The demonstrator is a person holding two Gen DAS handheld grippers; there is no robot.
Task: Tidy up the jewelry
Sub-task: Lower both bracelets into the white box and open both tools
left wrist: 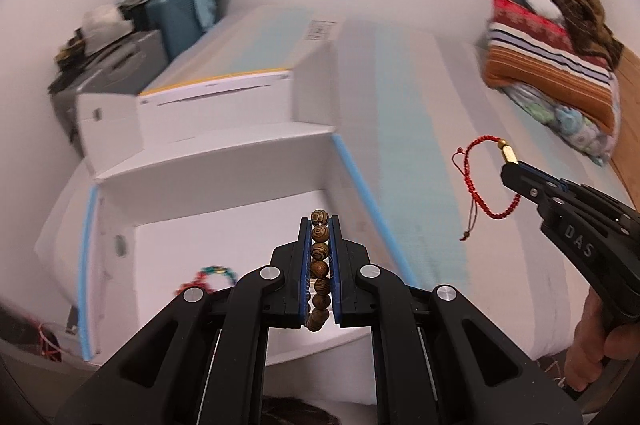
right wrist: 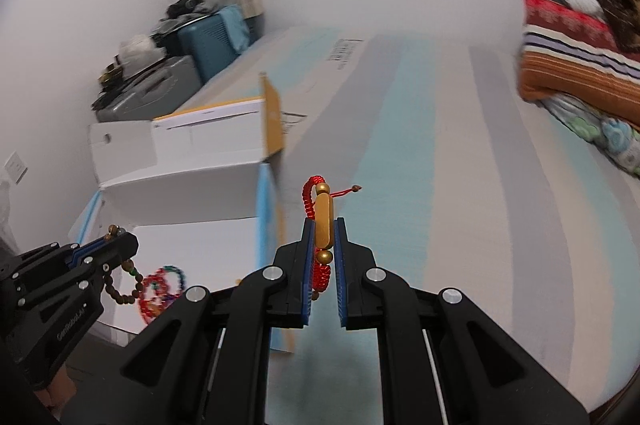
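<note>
Above the striped bed [right wrist: 420, 153], both pieces ride mid-carry. Left gripper [left wrist: 320, 225] jaws clamp the wooden bead bracelet [left wrist: 320, 267]; right gripper [right wrist: 324, 225] jaws pinch the red cord bracelet [right wrist: 324, 221] by its gold tube. Probable next step: lower each over the white box [left wrist: 224, 233] holding the colourful bracelet [right wrist: 162, 291], then release.

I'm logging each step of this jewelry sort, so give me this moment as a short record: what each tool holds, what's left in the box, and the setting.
left tool: shut on wooden bead bracelet, beads lined up between the pads
right tool: shut on red cord bracelet, gripped at its gold tube bead, cord loop hanging free
in white box: one multicoloured bead bracelet lying on the floor of the box
both held bracelets: lifted clear, touching no surface
setting: striped bed sheet, folded blankets at the far right
</note>
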